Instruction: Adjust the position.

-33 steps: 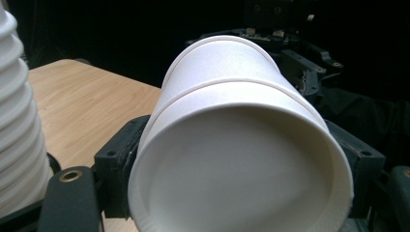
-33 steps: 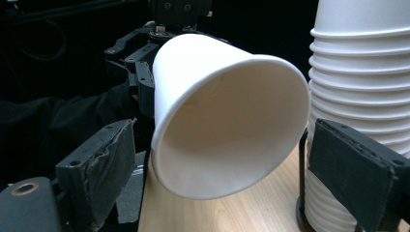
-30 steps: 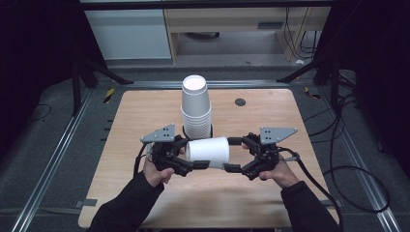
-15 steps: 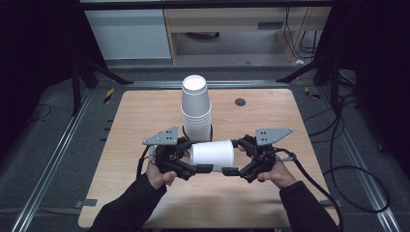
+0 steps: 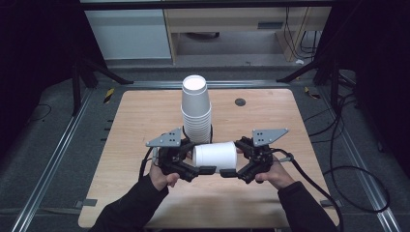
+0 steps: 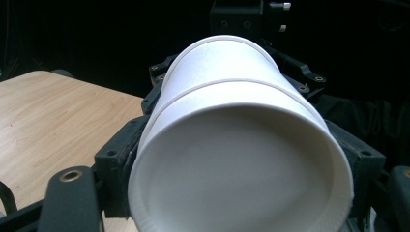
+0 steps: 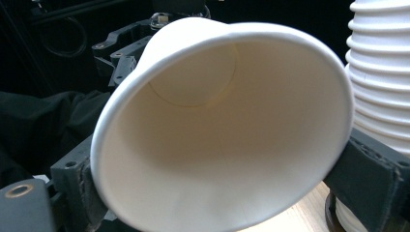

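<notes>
High view: a white paper cup (image 5: 215,155) lies on its side in the air above the table (image 5: 125,125), held between the two tools just at 6 o'clock of the tall cup stack (image 5: 196,110) that stands near the table's middle. The left tool (image 5: 196,162) comes in from 9 o'clock and the right tool (image 5: 231,162) from 3 o'clock, each in a hand of a person in dark sleeves.

Left tool view: the cup's flat base (image 6: 241,169) faces the camera, and the black jaws sit against its sides, so this tool is clamped on the base end. A second rim line shows farther along the wall, so it may be two cups nested; I cannot tell.

Right tool view: the open mouth (image 7: 222,121) faces the camera, with the jaws at either side of the rim and pressing on it; they have just been closing a little on it. The stack (image 7: 382,72) rises at 3 o'clock, close beside the cup.

A small dark disc (image 5: 240,102) lies on the table at 2 o'clock of the stack, well apart.
</notes>
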Demonstrator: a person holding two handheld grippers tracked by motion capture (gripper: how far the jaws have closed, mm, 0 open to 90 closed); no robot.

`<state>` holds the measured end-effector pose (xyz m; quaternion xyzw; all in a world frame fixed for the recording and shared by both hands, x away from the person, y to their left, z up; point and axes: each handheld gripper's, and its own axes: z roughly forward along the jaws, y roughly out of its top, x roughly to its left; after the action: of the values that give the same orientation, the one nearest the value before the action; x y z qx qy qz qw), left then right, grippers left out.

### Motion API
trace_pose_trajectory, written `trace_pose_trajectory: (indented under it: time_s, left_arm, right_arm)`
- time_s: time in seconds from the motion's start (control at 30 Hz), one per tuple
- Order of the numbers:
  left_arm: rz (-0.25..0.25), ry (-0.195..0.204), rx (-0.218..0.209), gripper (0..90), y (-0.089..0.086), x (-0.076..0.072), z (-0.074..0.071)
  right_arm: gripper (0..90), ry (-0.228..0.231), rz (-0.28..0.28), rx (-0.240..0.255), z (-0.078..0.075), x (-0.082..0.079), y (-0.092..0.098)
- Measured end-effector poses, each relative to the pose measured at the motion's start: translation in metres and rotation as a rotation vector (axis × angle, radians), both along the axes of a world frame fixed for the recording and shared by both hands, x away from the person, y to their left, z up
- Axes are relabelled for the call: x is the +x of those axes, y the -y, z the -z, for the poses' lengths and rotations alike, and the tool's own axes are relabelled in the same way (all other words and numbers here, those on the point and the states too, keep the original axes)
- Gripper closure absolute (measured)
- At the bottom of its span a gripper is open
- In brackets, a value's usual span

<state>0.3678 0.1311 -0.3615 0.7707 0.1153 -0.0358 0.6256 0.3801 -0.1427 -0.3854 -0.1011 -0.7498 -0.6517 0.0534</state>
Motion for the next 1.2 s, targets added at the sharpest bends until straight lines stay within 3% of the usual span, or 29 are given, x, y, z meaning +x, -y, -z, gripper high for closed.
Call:
trace_pose_trajectory:
  time_s: [0.77, 1.2]
  left_arm:
    - [0.015, -0.005, 0.004, 21.9, -0.0013, 0.0029, 0.0025]
    - [0.009, 0.003, 0.070, 17.5, -0.0058, 0.0040, -0.0004]
  right_arm:
    - [11.2, 0.001, 0.004, -0.016, 0.0002, -0.0015, 0.0008]
    - [10.5, 0.004, 0.016, -0.029, -0.0011, -0.0005, 0.0055]
